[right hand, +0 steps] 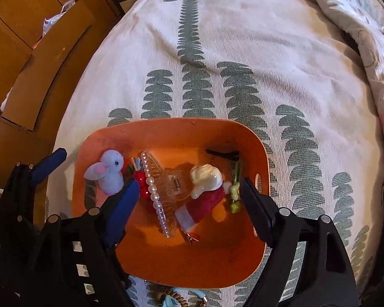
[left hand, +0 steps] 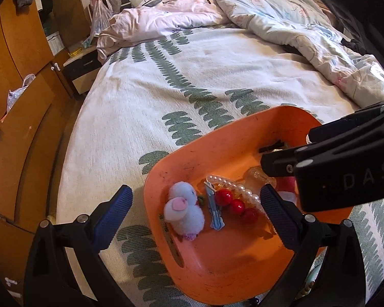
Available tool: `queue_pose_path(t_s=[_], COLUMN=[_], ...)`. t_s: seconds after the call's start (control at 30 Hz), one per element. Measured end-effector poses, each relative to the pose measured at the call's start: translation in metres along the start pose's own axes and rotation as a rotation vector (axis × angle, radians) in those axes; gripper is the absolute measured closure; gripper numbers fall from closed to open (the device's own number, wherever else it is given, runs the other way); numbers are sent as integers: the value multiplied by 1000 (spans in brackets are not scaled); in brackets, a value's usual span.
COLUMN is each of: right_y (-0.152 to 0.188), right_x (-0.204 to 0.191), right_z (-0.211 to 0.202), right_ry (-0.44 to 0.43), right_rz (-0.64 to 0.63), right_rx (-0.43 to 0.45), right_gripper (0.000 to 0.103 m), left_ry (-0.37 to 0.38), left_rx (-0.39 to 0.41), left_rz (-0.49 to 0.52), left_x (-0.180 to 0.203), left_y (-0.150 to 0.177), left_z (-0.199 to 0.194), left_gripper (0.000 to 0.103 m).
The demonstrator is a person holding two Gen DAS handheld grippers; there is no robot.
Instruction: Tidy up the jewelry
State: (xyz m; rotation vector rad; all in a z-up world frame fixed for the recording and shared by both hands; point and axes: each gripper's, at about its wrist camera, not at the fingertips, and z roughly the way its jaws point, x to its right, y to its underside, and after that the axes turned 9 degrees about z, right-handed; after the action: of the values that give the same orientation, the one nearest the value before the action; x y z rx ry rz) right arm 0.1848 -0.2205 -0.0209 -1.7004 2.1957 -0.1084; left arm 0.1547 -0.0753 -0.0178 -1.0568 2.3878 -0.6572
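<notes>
An orange tray (left hand: 217,268) (right hand: 166,133) lies on the bed. In it are a lilac plush bunny clip (left hand: 184,212) (right hand: 110,171), red cherry beads (left hand: 233,204), a blue hair clip (left hand: 215,209), a pearl clip (right hand: 153,192), a clear claw clip (right hand: 171,181), a cream shell clip (right hand: 207,179), a red-and-white hat clip (right hand: 199,209), a green clip (right hand: 234,192) and a black pin (right hand: 222,153). My left gripper (left hand: 194,215) is open and straddles the tray's left rim. My right gripper (right hand: 190,204) points steeply down, open, with the pearl, claw and hat clips between its fingers, untouched.
The bed cover (right hand: 243,51) is white with green leaf stripes. A crumpled duvet (left hand: 281,25) lies at the far side. A wooden wardrobe (left hand: 18,102) and a nightstand (left hand: 82,69) stand to the left. A coiled hair tie (right hand: 171,298) lies just in front of the tray.
</notes>
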Motion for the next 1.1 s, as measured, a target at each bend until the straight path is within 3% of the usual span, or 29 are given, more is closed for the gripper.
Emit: queue_pose_path(t_s=[0.47, 0.8, 0.9, 1.0, 1.1], right_y=[3, 0, 0, 0, 1], right_x=[0, 1, 0, -2, -4], right_z=[10, 10, 10, 12, 10], right_ry=[-13, -19, -11, -22, -25], right_rz=[-17, -7, -10, -15, -24], right_rx=[-15, -5, -1, -7, -1], right_gripper=[22, 22, 25, 33, 33], left_ry=[73, 31, 27, -10, -7], left_rx=[64, 56, 49, 47, 57], left_rz=[-2, 51, 42, 52, 41], left_x=[-6, 1, 0, 0, -1], left_y=[7, 8, 7, 8, 8], left_z=[4, 14, 15, 11, 5], left_gripper=[4, 4, 7, 17, 22])
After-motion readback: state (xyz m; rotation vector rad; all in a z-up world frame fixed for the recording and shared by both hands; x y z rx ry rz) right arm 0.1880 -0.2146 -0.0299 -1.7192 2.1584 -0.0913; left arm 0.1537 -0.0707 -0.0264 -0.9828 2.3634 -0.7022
